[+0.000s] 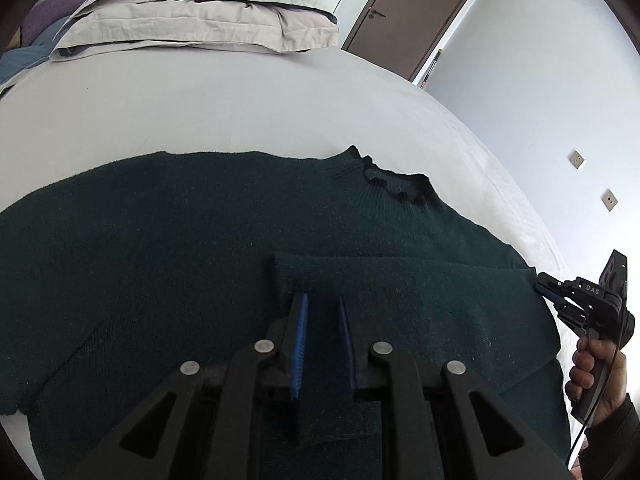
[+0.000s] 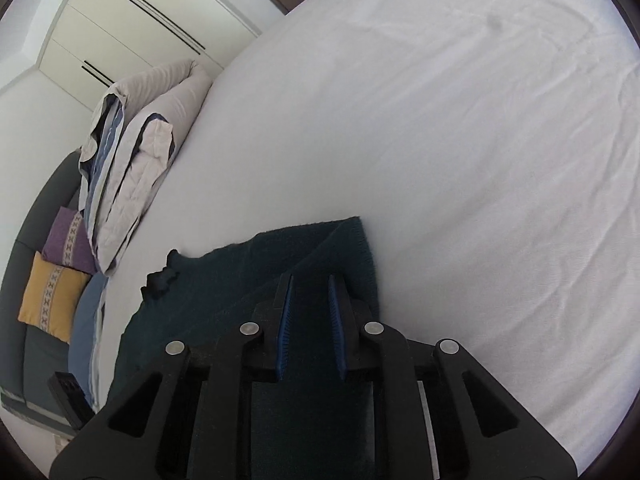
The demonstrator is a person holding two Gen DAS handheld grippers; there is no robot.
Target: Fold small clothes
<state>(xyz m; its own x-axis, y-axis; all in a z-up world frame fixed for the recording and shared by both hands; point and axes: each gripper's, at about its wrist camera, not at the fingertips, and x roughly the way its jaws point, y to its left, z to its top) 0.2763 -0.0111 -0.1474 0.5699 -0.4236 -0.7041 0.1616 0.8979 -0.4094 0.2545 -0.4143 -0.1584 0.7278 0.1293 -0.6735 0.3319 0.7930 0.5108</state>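
The dark sweater (image 1: 200, 248) lies flat on the bed (image 1: 240, 104), one sleeve (image 1: 400, 280) folded across; both the left gripper (image 1: 323, 300) and right gripper (image 2: 310, 280) hover narrowly parted, empty, and next I'd pinch the far sleeve at nine o'clock.

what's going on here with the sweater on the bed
A person is folding a dark green sweater laid flat on a white bed, working a pair of tongs in each hand. One sleeve is already folded across the body. The left tongs sit over that sleeve's cuff end, fingers apart. The right tongs are at the sweater's edge where the sleeve folds over; in their own view the fingers are apart with fabric between them.
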